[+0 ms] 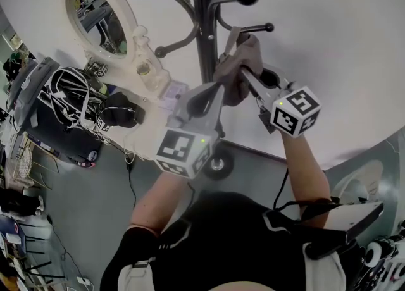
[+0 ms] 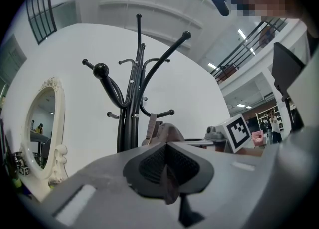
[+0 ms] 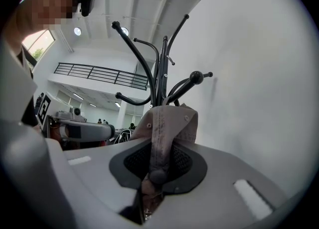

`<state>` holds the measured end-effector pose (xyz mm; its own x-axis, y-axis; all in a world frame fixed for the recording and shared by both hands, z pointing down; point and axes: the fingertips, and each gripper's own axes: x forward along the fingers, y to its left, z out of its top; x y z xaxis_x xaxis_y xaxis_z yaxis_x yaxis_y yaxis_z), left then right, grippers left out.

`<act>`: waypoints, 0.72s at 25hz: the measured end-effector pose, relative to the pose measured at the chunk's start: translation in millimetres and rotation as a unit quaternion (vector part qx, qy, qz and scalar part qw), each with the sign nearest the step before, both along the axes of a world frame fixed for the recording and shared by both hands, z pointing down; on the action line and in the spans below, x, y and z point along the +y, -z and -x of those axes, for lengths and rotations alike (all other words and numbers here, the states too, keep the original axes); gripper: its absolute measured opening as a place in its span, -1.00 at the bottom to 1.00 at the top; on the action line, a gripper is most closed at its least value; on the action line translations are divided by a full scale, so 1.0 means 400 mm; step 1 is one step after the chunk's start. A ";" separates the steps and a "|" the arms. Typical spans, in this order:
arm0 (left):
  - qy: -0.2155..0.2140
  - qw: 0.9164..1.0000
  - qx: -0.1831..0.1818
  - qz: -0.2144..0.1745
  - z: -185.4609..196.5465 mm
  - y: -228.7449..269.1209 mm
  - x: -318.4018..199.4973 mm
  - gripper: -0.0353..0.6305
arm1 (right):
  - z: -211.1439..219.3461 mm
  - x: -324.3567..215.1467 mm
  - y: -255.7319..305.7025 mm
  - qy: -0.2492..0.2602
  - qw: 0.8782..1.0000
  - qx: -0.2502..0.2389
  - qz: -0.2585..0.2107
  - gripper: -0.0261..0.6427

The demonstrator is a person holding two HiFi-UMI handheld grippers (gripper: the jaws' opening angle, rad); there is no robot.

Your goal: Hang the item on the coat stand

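Two handheld grippers share one crumpled taupe fabric cap [image 1: 241, 62], held up close beside the pole of a black metal coat stand [image 1: 204, 30], among its lower curved hooks. The left gripper [image 2: 168, 173] is clenched on a thin fold of the cap. The right gripper [image 3: 158, 166] is clenched on the cap's stitched, buttoned crown. A white wall [image 1: 329, 43] stands behind.

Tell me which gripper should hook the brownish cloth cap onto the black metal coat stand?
Probably right. The right gripper clamps the brownish cloth cap by its crown, facing the black metal coat stand; the left gripper pinches only an edge.
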<state>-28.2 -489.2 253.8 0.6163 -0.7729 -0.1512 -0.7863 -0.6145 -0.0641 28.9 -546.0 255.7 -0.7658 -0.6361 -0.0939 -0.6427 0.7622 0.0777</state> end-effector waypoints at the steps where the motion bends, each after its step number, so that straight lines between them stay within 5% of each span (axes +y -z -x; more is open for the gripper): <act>1: -0.001 1.000 0.000 0.000 -0.002 -0.001 0.002 -0.81 | -0.001 0.001 -0.003 -0.002 1.000 0.001 0.000 -0.77; 12: -0.003 1.000 -0.010 0.009 -0.013 -0.033 0.009 -0.81 | -0.024 0.019 -0.055 -0.040 0.999 0.002 -0.012 -0.75; 18: -0.005 1.000 -0.008 0.014 -0.028 -0.038 0.027 -0.81 | -0.045 0.039 -0.086 -0.050 0.999 -0.003 -0.007 -0.54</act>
